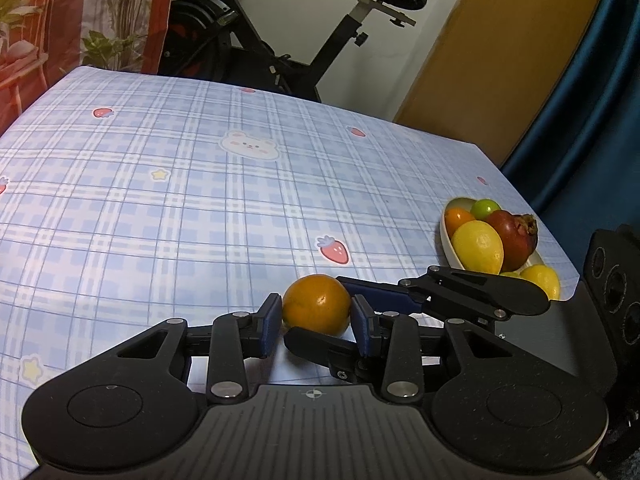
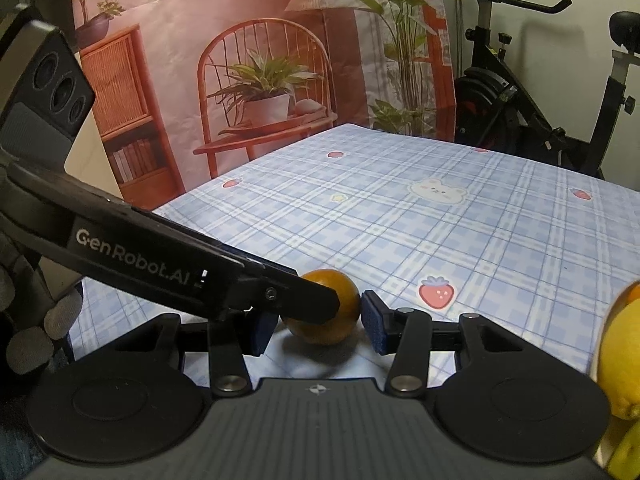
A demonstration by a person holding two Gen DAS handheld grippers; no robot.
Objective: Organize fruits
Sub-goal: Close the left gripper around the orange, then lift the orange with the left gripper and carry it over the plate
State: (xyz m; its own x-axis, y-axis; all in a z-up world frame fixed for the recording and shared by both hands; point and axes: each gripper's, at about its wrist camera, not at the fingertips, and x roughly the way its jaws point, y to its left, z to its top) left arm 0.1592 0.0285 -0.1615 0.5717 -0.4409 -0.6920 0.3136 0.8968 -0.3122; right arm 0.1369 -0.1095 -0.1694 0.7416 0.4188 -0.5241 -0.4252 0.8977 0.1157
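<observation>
Item: one orange [image 1: 317, 305], resting on the plaid-clothed worktop [image 1: 168, 208] near its front edge, clamped between the blue pads of the left gripper [image 1: 316, 322], whose fingers are narrowed tight against its two sides. The right gripper [image 2: 320, 322] meets the same orange [image 2: 326, 308] from the other side; its fingers are set narrow about the fruit, the right pad just beside the skin, the left pad hidden behind the crossing left gripper, so contact cannot be told. Left wrist view only: a white bowl [image 1: 445, 236] near the worktop's right edge, holding a lemon [image 1: 478, 246], a dark red pomegranate [image 1: 514, 236], a small green fruit [image 1: 485, 209] and a second orange fruit [image 1: 458, 216]; another lemon [image 1: 542, 280] is partly covered by the right gripper's finger. Right wrist view only: a printed backdrop [image 2: 260, 60] with chair and plants, gloved fingertips [image 2: 30, 350] at the left edge, and yellow fruit [image 2: 620, 368] cut off at the right edge. Exercise bike [image 1: 304, 40] stands behind the worktop.
</observation>
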